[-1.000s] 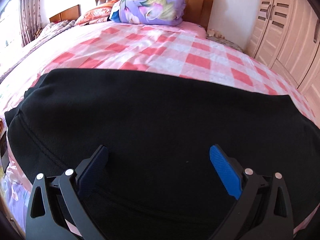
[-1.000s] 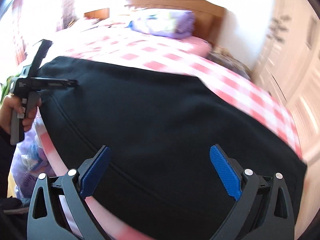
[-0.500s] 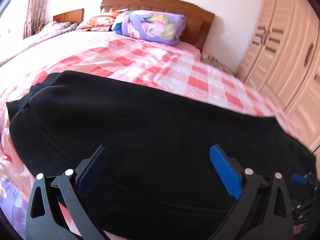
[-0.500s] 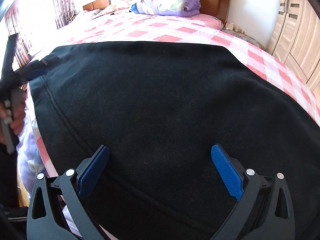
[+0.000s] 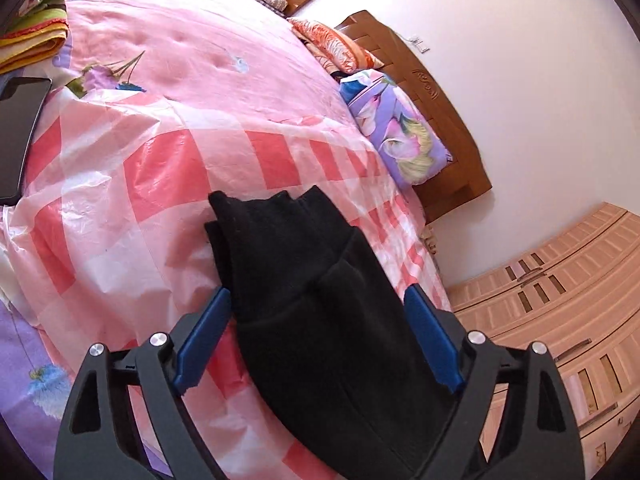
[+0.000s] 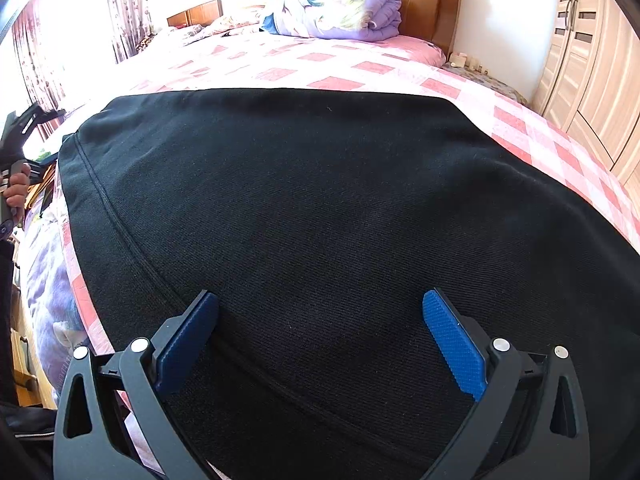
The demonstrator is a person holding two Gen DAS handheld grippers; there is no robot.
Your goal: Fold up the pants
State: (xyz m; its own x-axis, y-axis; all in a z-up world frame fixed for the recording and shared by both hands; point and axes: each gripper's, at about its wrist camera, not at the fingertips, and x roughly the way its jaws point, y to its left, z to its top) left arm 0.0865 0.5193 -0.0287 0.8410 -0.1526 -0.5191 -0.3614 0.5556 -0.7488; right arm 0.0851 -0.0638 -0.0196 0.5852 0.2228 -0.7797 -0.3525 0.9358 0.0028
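Since a second ago my left gripper (image 5: 318,330) has swung across and rolled hard, so its view now looks along the cuffed end of the black pants (image 5: 312,300) instead of across their broad panel. Its jaws have just been closing a little; the cuff end lies between the blue pads (image 5: 204,330), and the left pad seems to touch the cloth edge, though I cannot tell whether either one presses. I read them as still spread.

My right gripper (image 6: 320,340) has barely shifted. It hovers low over the wide black panel, jaws spread wide, with the fabric under them and nothing pinched.

On the bed (image 6: 360,64) the pants lie flat across the pink checked cover (image 5: 120,184). From the right wrist view I see my left hand (image 6: 16,188) on its handle at the far left edge, beside the pants' seamed end. A dark phone (image 5: 18,132) lies on the cover, well apart from the cuffs.
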